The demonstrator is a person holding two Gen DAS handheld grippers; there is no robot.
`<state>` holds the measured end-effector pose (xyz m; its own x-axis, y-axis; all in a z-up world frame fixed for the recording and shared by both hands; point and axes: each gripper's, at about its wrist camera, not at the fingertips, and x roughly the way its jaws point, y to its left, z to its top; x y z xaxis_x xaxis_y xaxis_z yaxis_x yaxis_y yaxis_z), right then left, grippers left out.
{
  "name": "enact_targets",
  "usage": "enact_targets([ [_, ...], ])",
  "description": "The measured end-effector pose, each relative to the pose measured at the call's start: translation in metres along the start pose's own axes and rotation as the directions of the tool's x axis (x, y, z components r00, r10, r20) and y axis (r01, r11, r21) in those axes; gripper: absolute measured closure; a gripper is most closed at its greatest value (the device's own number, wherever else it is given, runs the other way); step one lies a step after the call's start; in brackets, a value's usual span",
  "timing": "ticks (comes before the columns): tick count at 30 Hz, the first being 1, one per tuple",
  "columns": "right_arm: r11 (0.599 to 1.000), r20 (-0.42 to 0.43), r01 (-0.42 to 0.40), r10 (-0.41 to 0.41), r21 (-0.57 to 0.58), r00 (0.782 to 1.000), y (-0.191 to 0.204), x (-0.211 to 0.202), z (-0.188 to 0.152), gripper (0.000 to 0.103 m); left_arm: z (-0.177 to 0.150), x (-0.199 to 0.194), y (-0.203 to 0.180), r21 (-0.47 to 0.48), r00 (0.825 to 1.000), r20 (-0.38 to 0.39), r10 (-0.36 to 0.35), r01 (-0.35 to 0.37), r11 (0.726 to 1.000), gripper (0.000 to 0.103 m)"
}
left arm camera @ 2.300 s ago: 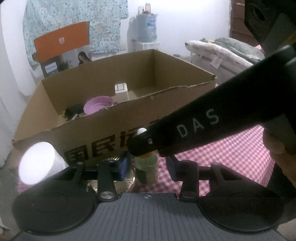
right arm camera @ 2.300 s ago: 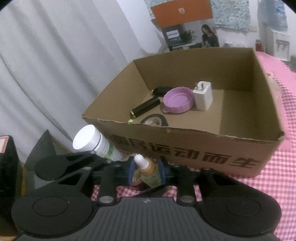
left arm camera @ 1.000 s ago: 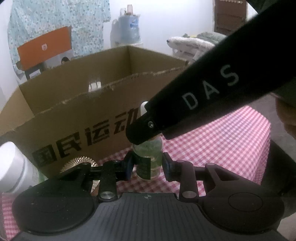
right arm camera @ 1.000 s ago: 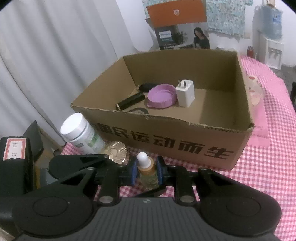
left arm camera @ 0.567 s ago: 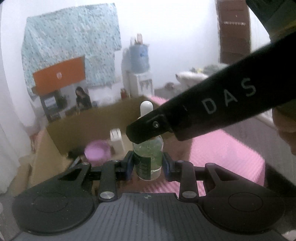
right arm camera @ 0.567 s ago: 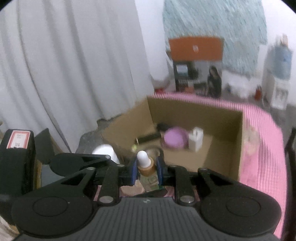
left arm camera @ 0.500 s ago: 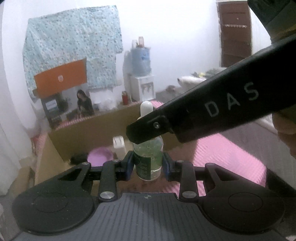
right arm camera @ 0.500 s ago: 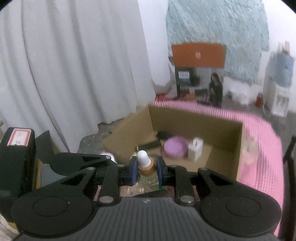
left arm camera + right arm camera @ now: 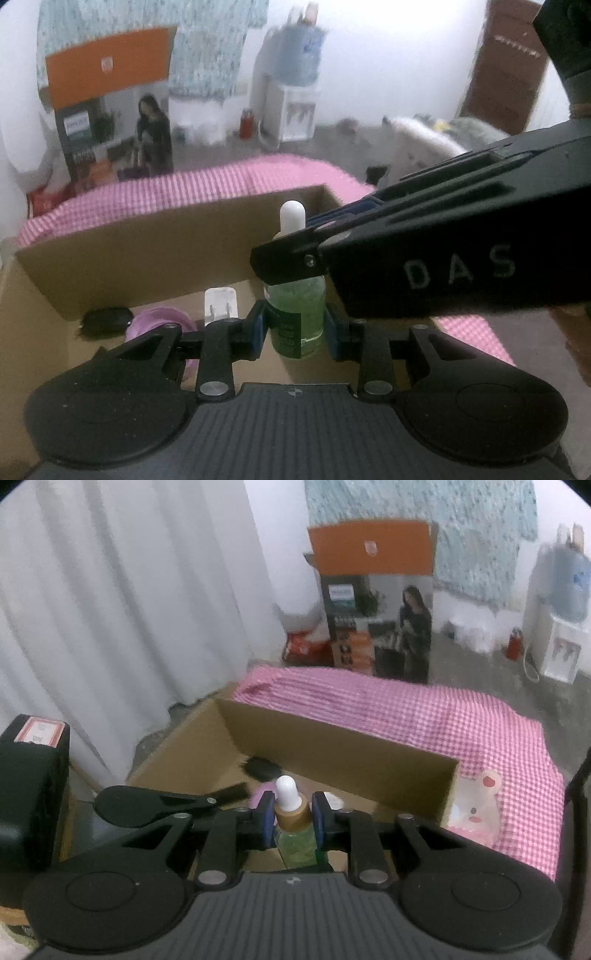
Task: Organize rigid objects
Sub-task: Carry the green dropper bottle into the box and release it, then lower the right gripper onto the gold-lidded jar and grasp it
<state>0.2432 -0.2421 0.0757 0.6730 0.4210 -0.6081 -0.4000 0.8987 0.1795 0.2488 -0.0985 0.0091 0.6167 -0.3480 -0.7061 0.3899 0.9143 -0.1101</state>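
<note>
A small green dropper bottle [image 9: 295,314] with a white tip and brown collar is held upright over the open cardboard box [image 9: 147,254]. My left gripper [image 9: 294,328] is shut on its lower body. My right gripper [image 9: 291,818] is shut on its collar [image 9: 291,812] and crosses the left wrist view from the right. In the box lie a purple lid [image 9: 159,321], a white charger plug [image 9: 220,304] and a black object [image 9: 107,319]. The box shows in the right wrist view [image 9: 332,753] too.
The box stands on a pink checked cloth [image 9: 443,716]. A white pouch with a pink bear [image 9: 476,808] lies right of the box. White curtains [image 9: 129,609] hang at the left. A black case [image 9: 33,794] stands at the left edge.
Both grippers have carried the bottle up from the cloth in front of the box and forward over its front wall. The white jar and gold disc have dropped out of view.
</note>
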Motion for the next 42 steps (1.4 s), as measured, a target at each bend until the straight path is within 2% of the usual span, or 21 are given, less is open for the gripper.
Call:
enact_targets([
  [7, 1.0, -0.076, 0.007, -0.005, 0.024, 0.997, -0.033, 0.039, 0.005, 0.081, 0.014, 0.036, 0.008, -0.036, 0.994, -0.111, 0.005, -0.009, 0.999, 0.071],
  [11, 1.0, -0.11, 0.02, -0.019, 0.005, 0.994, -0.036, 0.05, 0.003, 0.081, 0.013, 0.035, 0.004, -0.024, 0.992, -0.122, 0.026, -0.029, 0.999, 0.071],
  [19, 0.997, -0.186, 0.067, -0.073, -0.035, 0.98, -0.039, 0.071, -0.002, 0.081, 0.016, 0.041, 0.002, -0.035, 0.989, -0.149, -0.007, 0.001, 0.999, 0.069],
  [22, 0.995, -0.208, 0.083, -0.093, -0.058, 0.974, -0.037, 0.073, -0.001, 0.079, 0.015, 0.041, 0.0, -0.03, 0.989, -0.15, -0.005, 0.0, 1.0, 0.065],
  [26, 0.993, -0.202, 0.106, -0.114, -0.046, 0.973, -0.036, 0.069, 0.002, 0.075, 0.013, 0.03, -0.002, -0.021, 0.991, -0.135, -0.004, 0.001, 1.0, 0.053],
  [27, 0.994, -0.198, 0.105, -0.109, -0.033, 0.974, -0.036, 0.066, 0.003, 0.072, 0.012, 0.026, -0.002, -0.014, 0.992, -0.125, 0.0, -0.002, 1.0, 0.049],
  [30, 0.995, -0.161, 0.097, -0.095, 0.002, 0.982, -0.034, 0.05, 0.004, 0.052, 0.008, 0.006, -0.002, -0.001, 0.996, -0.089, 0.009, -0.009, 1.0, 0.038],
  [31, 0.996, -0.134, 0.09, -0.088, 0.009, 0.987, -0.031, 0.041, 0.003, 0.049, 0.006, -0.004, -0.002, 0.001, 0.997, -0.073, 0.008, -0.008, 1.0, 0.036],
  [34, 0.997, -0.054, 0.065, -0.063, 0.046, 0.997, -0.02, 0.007, -0.001, 0.045, -0.006, -0.038, -0.004, 0.017, 1.0, -0.01, 0.005, -0.005, 1.0, 0.027],
  [36, 0.997, 0.014, 0.014, -0.016, 0.076, 1.0, -0.009, -0.023, -0.012, 0.044, -0.016, -0.063, -0.006, 0.027, 0.999, 0.032, 0.009, -0.01, 1.0, 0.016],
  [42, 0.983, 0.139, -0.137, 0.119, 0.122, 0.983, 0.032, -0.087, -0.057, 0.042, -0.067, -0.124, -0.01, 0.07, 0.992, 0.114, 0.055, -0.063, 0.996, 0.011],
])
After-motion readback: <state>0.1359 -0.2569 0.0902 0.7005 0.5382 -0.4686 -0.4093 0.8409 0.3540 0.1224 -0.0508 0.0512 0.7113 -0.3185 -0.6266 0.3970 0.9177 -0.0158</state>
